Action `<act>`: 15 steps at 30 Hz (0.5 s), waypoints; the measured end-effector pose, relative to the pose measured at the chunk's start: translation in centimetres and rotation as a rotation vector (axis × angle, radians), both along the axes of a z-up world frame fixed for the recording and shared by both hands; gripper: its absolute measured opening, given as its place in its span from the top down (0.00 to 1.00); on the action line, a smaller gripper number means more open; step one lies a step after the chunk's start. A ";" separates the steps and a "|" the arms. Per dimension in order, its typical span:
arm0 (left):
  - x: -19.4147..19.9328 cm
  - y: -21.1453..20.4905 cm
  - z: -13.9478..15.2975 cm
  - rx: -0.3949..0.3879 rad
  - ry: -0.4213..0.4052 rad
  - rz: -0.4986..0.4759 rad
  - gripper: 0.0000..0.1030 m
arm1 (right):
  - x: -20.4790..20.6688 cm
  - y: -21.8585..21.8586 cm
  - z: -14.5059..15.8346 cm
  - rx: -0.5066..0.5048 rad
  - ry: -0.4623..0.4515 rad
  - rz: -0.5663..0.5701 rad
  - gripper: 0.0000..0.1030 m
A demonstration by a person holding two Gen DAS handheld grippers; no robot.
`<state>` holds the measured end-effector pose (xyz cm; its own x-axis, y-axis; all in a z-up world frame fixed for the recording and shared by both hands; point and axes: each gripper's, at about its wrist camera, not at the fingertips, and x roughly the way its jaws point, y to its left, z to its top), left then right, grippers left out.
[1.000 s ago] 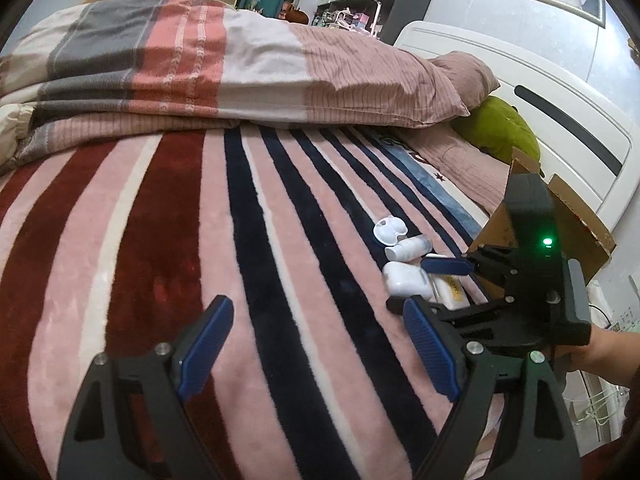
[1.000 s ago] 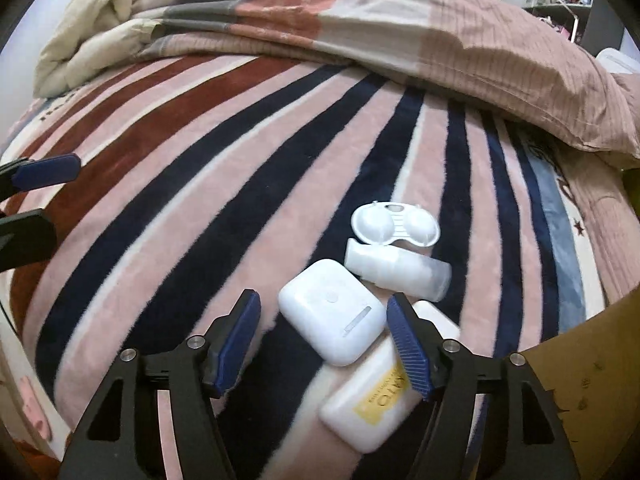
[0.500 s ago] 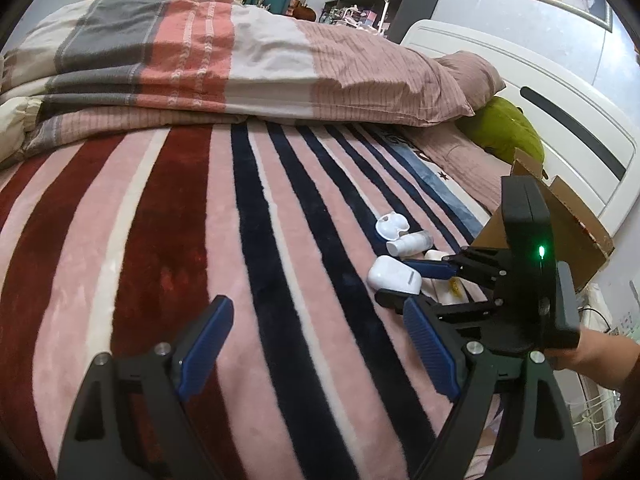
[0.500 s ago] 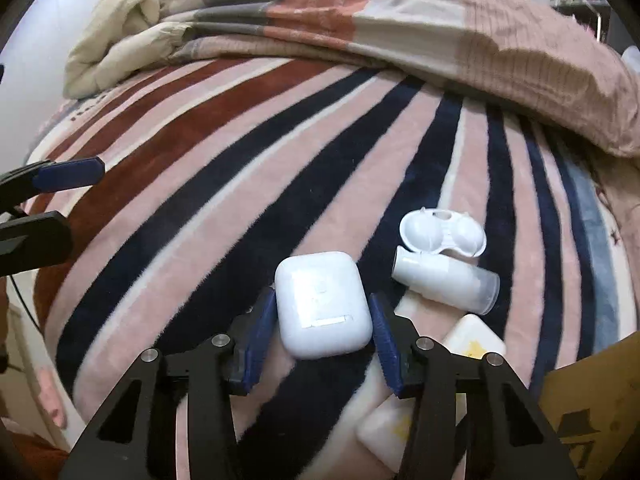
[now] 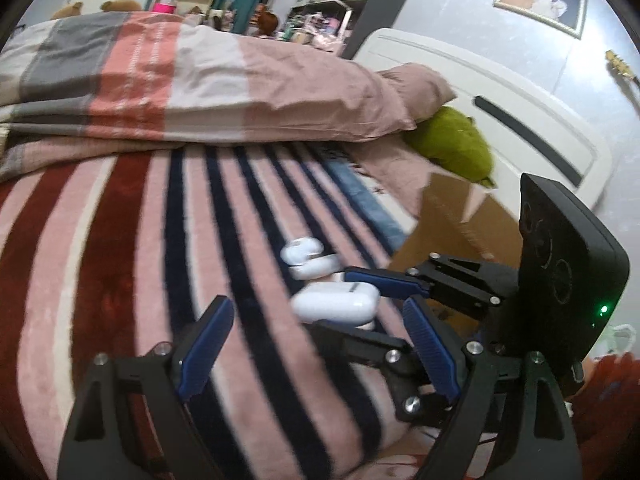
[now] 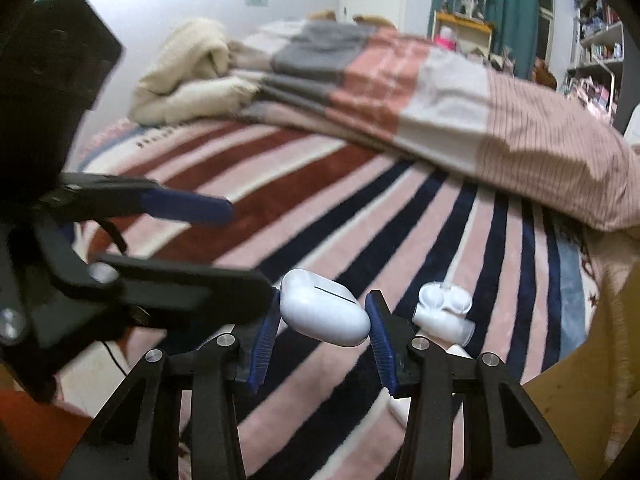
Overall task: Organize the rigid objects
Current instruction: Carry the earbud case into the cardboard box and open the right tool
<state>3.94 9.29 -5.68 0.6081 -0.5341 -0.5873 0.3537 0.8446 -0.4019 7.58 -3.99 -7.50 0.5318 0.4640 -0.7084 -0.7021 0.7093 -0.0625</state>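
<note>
My right gripper (image 6: 322,326) is shut on a white earbud case (image 6: 322,314) and holds it lifted above the striped blanket; the case also shows in the left wrist view (image 5: 334,304), between the right gripper's fingers. A white contact-lens case (image 6: 444,298) and a white bottle (image 6: 442,324) lie on the blanket just right of it. They also show in the left wrist view, the lens case (image 5: 302,249) behind the bottle (image 5: 316,269). My left gripper (image 5: 316,346) is open and empty, close to the left of the held case.
A cardboard box (image 5: 460,224) stands at the right edge of the bed, also at the lower right in the right wrist view (image 6: 580,380). A folded quilt (image 5: 180,88) and a green pillow (image 5: 456,144) lie at the back. The striped blanket (image 5: 100,260) stretches left.
The right gripper has closed fully on the earbud case and lifted it off the blanket, tilting it. The two grippers have come closer together.
</note>
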 end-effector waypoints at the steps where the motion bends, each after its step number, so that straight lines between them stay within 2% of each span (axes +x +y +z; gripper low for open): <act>1: 0.0 -0.3 0.4 -0.020 0.003 -0.017 0.18 | -0.4 -0.2 0.7 0.013 -0.014 0.007 0.62; 4: 0.3 -1.3 1.6 -0.075 0.015 -0.049 0.20 | -1.5 -0.8 2.6 0.045 -0.057 0.031 0.62; 8: 0.9 -3.1 3.0 -0.108 0.027 -0.104 0.42 | -2.4 -2.0 4.6 0.062 -0.127 0.035 0.62; 10: 1.4 -4.1 3.8 -0.111 0.028 -0.124 0.49 | -2.6 -2.8 5.5 0.071 -0.146 0.030 0.62; 15: 2.6 -7.5 5.5 -0.096 0.018 -0.169 0.50 | -2.1 -5.8 7.0 0.088 -0.185 -0.014 0.62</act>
